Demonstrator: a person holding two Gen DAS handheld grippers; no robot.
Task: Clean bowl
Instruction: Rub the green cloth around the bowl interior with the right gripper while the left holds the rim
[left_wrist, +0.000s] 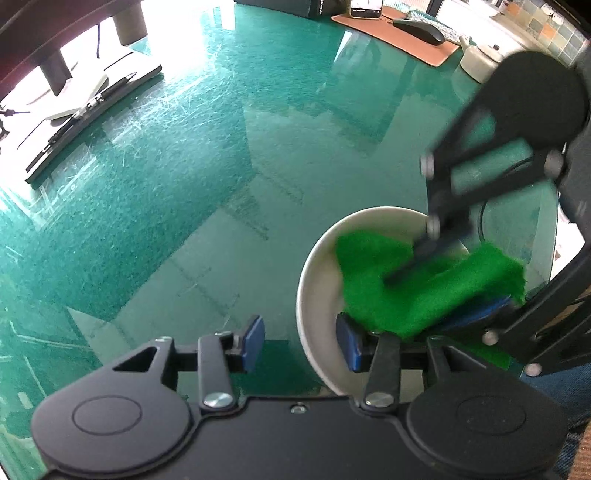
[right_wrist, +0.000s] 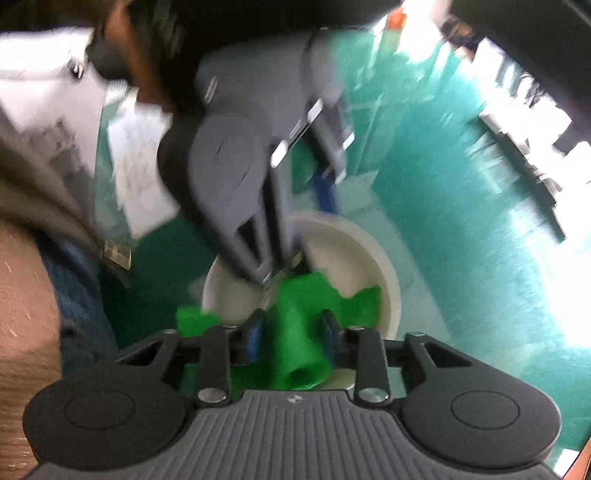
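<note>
A white bowl (left_wrist: 317, 288) (right_wrist: 351, 251) stands on the green glass table near its edge. A green cloth (left_wrist: 388, 295) (right_wrist: 295, 332) lies bunched inside it and spills over the rim. My right gripper (right_wrist: 291, 334) (left_wrist: 439, 295) reaches into the bowl from the right and is shut on a rolled fold of the cloth. My left gripper (left_wrist: 301, 343) straddles the bowl's left rim: one blue pad (left_wrist: 349, 345) is inside the bowl, the other outside. Green table shows between the outer pad and the wall, so it stands open. The right wrist view is blurred.
A dark flat device (left_wrist: 92, 110) lies at the far left of the table (left_wrist: 221, 166). At the back are a brown mat (left_wrist: 424, 44) with a mouse (left_wrist: 417, 26) and a pale jar (left_wrist: 476, 62). A person's jeans-clad leg (right_wrist: 74, 277) and papers (right_wrist: 140, 166) sit beside the bowl.
</note>
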